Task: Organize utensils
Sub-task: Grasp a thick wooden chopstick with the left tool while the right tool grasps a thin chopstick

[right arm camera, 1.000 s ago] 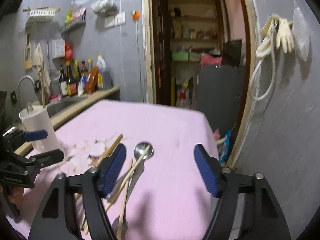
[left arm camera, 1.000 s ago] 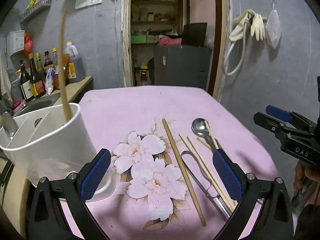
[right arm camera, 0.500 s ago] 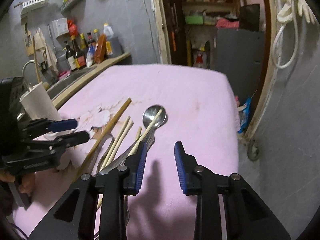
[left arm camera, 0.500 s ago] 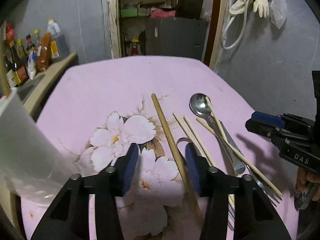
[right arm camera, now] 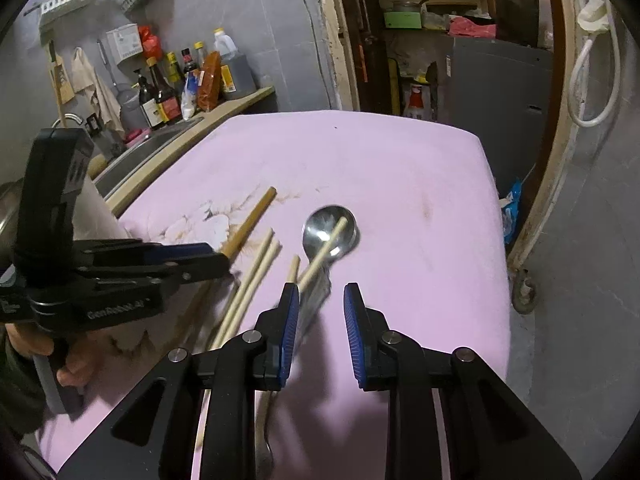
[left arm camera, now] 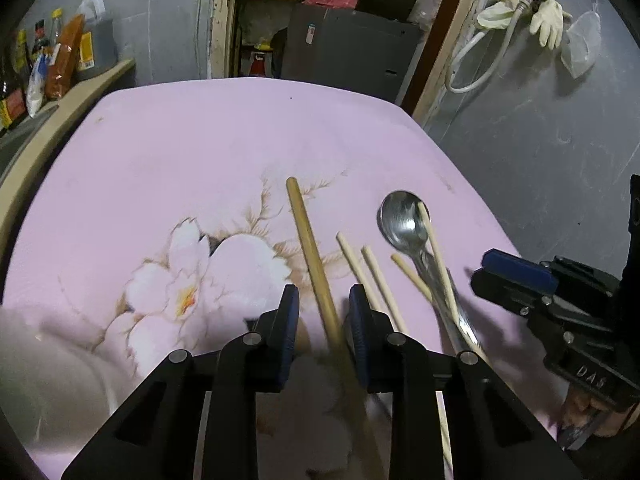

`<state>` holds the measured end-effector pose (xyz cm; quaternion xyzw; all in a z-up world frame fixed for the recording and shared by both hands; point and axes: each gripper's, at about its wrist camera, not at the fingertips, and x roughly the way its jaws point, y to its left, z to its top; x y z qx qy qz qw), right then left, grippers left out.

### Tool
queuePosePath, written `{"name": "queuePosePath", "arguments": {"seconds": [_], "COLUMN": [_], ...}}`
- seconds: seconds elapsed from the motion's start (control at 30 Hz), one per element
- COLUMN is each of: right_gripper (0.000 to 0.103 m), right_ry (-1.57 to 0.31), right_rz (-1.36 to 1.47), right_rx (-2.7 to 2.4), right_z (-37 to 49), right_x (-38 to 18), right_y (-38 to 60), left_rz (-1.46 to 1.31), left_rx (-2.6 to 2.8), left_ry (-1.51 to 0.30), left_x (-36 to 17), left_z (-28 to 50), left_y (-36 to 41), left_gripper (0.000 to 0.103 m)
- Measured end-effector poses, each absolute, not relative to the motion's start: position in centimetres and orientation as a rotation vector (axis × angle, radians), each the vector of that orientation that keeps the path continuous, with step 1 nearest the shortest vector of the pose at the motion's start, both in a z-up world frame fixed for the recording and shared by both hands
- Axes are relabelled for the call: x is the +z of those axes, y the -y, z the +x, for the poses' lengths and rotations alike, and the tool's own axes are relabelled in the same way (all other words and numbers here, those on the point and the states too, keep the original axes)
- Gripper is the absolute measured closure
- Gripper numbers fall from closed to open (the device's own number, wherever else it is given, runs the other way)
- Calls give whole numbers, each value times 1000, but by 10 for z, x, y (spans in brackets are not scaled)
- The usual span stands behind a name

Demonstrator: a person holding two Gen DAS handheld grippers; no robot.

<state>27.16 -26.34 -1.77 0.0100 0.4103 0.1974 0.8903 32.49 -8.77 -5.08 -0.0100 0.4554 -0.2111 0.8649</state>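
On the pink floral cloth (left arm camera: 180, 152) lie a thick wooden stick (left arm camera: 308, 240), several thin chopsticks (left arm camera: 376, 272) and a steel spoon (left arm camera: 402, 220) with one chopstick across its bowl. My left gripper (left arm camera: 323, 320) straddles the thick stick low over the cloth. Its jaws are closing, and a gap still shows at the left pad. My right gripper (right arm camera: 322, 312) hovers at the spoon (right arm camera: 330, 232) handle. Its jaws are closing too, with the handle just inside the left finger and untouched. The white utensil holder (right arm camera: 94, 208) stands behind the left gripper (right arm camera: 224, 260).
A sink counter with bottles (right arm camera: 172, 92) runs along the left of the table. Beyond the far edge is a doorway with a grey cabinet (left arm camera: 352, 52). The cloth's right edge (right arm camera: 496, 240) drops to the floor. A hand (right arm camera: 68, 364) holds the left gripper.
Both grippers tilted down and sank toward the utensils, and both jaws narrowed greatly. The white holder slid out to the lower left of the left wrist view.
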Motion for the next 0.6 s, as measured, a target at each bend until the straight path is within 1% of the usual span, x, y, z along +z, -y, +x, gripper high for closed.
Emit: {"name": "queuePosePath", "arguments": {"seconds": [0.37, 0.47, 0.57, 0.6], "right_gripper": [82, 82, 90, 91], "right_ry": [-930, -963, -978, -980], "right_rz": [112, 141, 163, 173], "right_rx": [382, 386, 382, 381], "right_z": [309, 316, 318, 318], "right_x": [-27, -33, -36, -36], "right_y": [259, 259, 261, 262], "left_rz": [-43, -42, -50, -59], "left_rx": [-435, -426, -420, -420], "left_ry": [-971, -977, -990, -997], "left_x": [-54, -53, -51, -52], "left_z": [351, 349, 351, 353], "left_y": [87, 89, 89, 90], "left_gripper": [81, 85, 89, 92]}}
